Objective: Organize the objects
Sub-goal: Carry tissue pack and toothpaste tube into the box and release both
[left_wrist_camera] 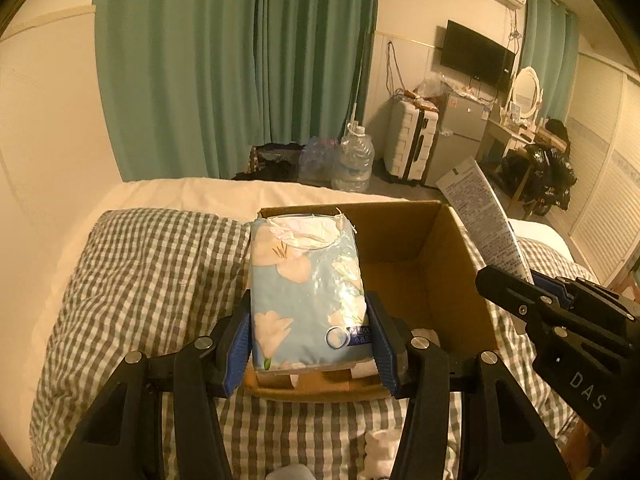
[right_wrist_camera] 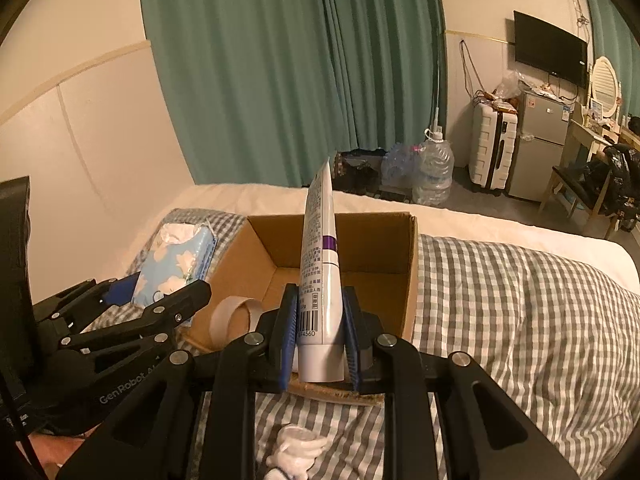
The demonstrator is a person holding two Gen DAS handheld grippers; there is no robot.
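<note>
Two items are in the air at once, both poised at the near rim of the open cardboard box (right_wrist_camera: 380, 248) sitting on the checked bedspread (right_wrist_camera: 520, 300). The left hand-held gripper (left_wrist_camera: 310, 340) is clamped on a floral tissue pack (left_wrist_camera: 306, 292), pads pressing its two long sides, the pack hanging at the box's left side. The right hand-held gripper (right_wrist_camera: 320, 332) is squeezed tight on a white tube (right_wrist_camera: 320, 264) near its cap end, the tube standing up over the box's near edge. So this looks like the drop-in step. Next, each gripper needs to carry its load clear over the rim, lower it inside, then let go, the two staying out of each other's way. A roll of tape (right_wrist_camera: 236, 316) already leans at the near-left corner.
</note>
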